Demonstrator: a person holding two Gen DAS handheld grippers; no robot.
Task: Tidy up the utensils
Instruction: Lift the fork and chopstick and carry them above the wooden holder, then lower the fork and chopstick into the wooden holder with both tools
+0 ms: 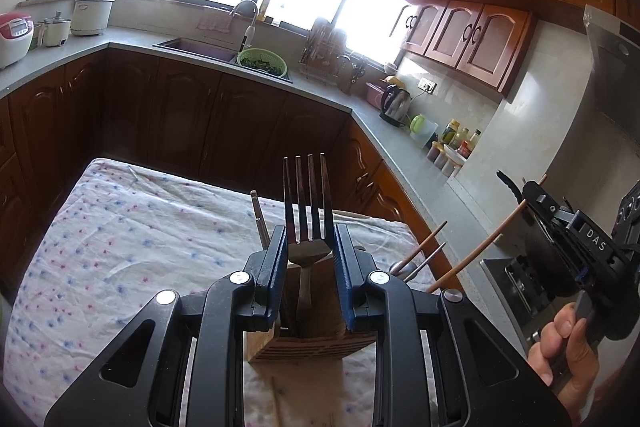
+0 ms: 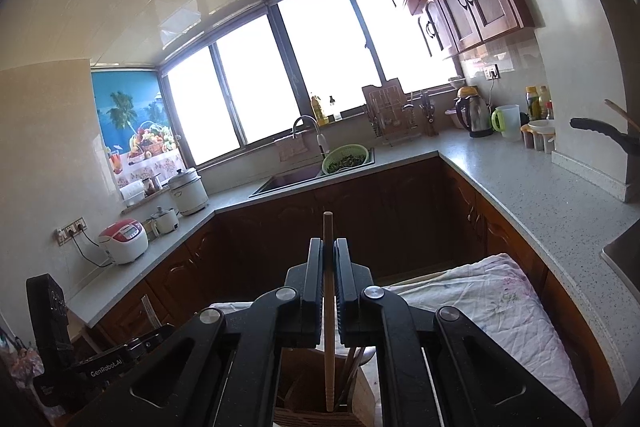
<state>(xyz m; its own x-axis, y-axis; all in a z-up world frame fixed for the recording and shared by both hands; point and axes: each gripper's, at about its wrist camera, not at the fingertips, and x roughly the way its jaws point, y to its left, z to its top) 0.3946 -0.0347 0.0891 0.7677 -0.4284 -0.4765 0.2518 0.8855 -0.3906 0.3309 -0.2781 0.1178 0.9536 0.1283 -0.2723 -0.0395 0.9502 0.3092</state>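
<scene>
Each claw is black moulded plastic with triangular cut-outs and round silver pivot screws. The left claw [image 1: 310,247] has blue finger pads [image 1: 344,263]; the right claw [image 2: 328,267] shows black ones. White lettering reads "DAS" and "GenRobot.AI". A bare hand [image 1: 568,351] shows, no sleeve.

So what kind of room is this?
A home kitchen, most likely: a sink with a faucet sits under the windows, wooden cabinets line the wall, and an electric kettle and a rice cooker stand on the countertop.
</scene>
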